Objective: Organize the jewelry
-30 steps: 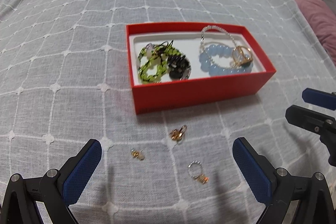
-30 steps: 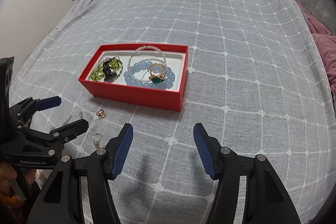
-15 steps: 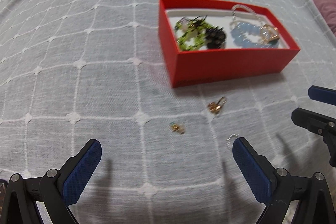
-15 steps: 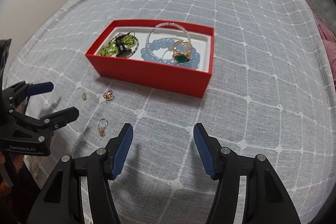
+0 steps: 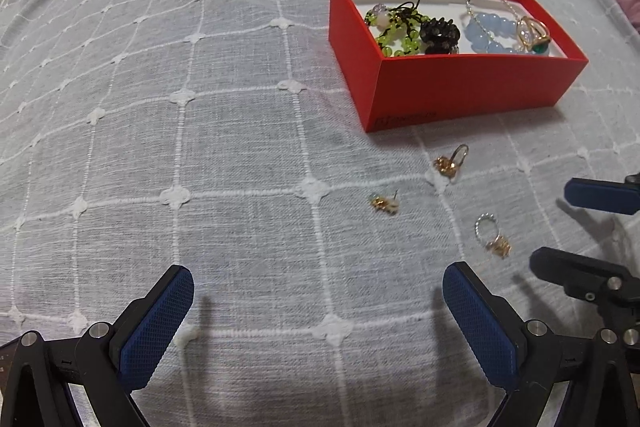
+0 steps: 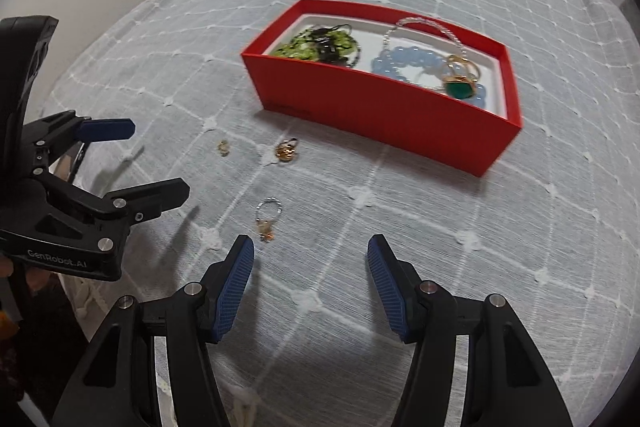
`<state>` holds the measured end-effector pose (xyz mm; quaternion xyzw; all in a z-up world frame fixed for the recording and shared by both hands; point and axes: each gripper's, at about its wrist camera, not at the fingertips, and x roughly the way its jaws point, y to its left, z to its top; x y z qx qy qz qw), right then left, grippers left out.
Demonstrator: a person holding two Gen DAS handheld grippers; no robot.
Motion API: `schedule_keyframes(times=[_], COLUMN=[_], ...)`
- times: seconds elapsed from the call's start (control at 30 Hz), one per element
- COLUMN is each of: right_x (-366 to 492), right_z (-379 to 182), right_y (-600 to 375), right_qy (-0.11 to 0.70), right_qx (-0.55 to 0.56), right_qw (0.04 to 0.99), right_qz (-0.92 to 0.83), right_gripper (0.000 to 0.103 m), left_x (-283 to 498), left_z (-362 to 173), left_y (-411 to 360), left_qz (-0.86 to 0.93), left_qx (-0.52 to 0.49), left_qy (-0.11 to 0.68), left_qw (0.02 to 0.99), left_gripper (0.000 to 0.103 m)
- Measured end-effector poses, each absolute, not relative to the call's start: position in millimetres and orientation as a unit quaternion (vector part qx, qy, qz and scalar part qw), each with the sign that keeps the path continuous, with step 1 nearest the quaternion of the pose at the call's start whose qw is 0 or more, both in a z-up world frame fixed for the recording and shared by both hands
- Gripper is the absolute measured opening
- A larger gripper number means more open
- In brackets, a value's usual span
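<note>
Nearest, both grippers hang empty over the grey checked bedspread (image 5: pixel 240 155). Left gripper (image 5: pixel 318 311): jaws spread wide, nothing between them. Right gripper (image 6: pixel 310 281): jaws parted about halfway, also nothing between them; its left pad sits just beside the silver-hoop piece.

Next out, three loose pieces lie on the bedspread in front of the box:
- silver-hoop ring with gold charm (image 6: pixel 267 217), closest to the right gripper
- small gold stud earring (image 5: pixel 384 203), furthest left
- gold ring with a cluster top (image 5: pixel 450 161), near the box's front wall

Beyond them, the red box (image 5: pixel 472 95) sits open with a white lining. Inside it: green bead bracelet (image 5: pixel 394 29), dark bead cluster (image 5: pixel 440 33), pale blue bead bracelet (image 5: pixel 490 27), thin silver chain, gold ring with green stone (image 6: pixel 460 85).

Step in hand, as I read it: approach to pick up a loose piece, probably the silver-hoop ring. Next move calls for shifting the right gripper leftward to straddle it, lowering to the cloth, and closing finely; the piece is tiny and flat, and fabric may get pinched.
</note>
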<state>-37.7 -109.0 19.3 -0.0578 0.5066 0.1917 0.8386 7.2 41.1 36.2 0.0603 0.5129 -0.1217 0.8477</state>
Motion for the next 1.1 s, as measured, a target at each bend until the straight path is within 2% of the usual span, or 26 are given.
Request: schedule_keyframes(times=[0.1, 0.53, 0.73, 1.1], right_x=[-36.1, -32.1, -25.8, -22.2], right_z=[13.8, 3.2, 1.6, 15.8], right_y=[-103.6, -74.5, -67.5, -89.4], right_qy=[0.509, 0.478, 0.467, 0.463], right_qx=[-0.055, -0.107, -0.125, -0.095], right_qw=[0.835, 0.842, 0.845, 0.854], right_qz=[0.200, 0.225, 0.228, 0.216], right_gripper=[0.048, 0.036, 0.018, 0.017], left_x=[5.9, 2.8, 0.2, -0.2], left_z=[34.2, 33.1, 33.2, 41.5], left_y=[45.4, 50.7, 46.3, 37.7], left_qz=[-0.121, -0.123, -0.127, -0.137], left_qx=[0.060, 0.060, 0.062, 0.051], left_qy=[0.515, 0.516, 0.516, 0.498], left_qw=[0.847, 0.845, 0.845, 0.854], left_gripper=[0.102, 0.102, 0.102, 0.100])
